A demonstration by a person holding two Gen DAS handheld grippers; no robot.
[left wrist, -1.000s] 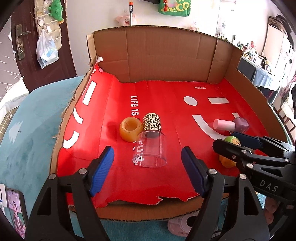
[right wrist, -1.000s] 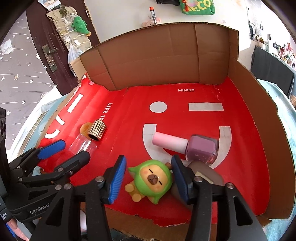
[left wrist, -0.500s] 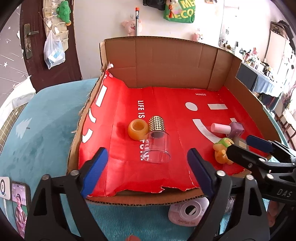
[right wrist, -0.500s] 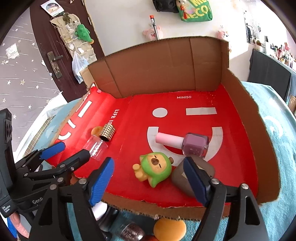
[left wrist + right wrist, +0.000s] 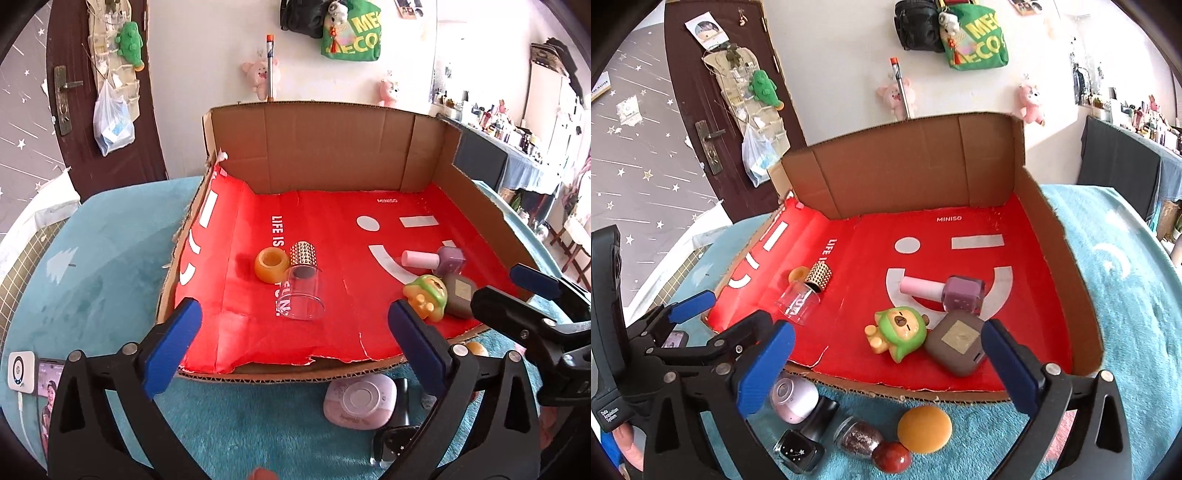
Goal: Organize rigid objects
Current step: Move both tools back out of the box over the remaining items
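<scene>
A cardboard tray with a red liner (image 5: 332,229) (image 5: 960,258) holds a clear bottle with a studded gold cap (image 5: 304,288) (image 5: 805,295), an orange ring (image 5: 271,264) (image 5: 797,274), a pink nail polish bottle (image 5: 436,258) (image 5: 945,291), a green-hooded figurine (image 5: 424,295) (image 5: 899,332) and a brown square case (image 5: 460,293) (image 5: 958,341). My left gripper (image 5: 291,343) (image 5: 720,310) is open and empty at the tray's front edge. My right gripper (image 5: 886,373) (image 5: 517,291) is open and empty over the front right edge.
On the teal cloth in front of the tray lie a pale pink round case (image 5: 360,402) (image 5: 794,400), a black polish bottle (image 5: 801,448), a glitter bottle with a red cap (image 5: 864,441) and an orange disc (image 5: 925,428). A phone (image 5: 48,391) lies at the left.
Both grippers have pulled back and up from the tray, and the right one has opened wider away from the figurine. The loose items in front of the tray have come into view.
</scene>
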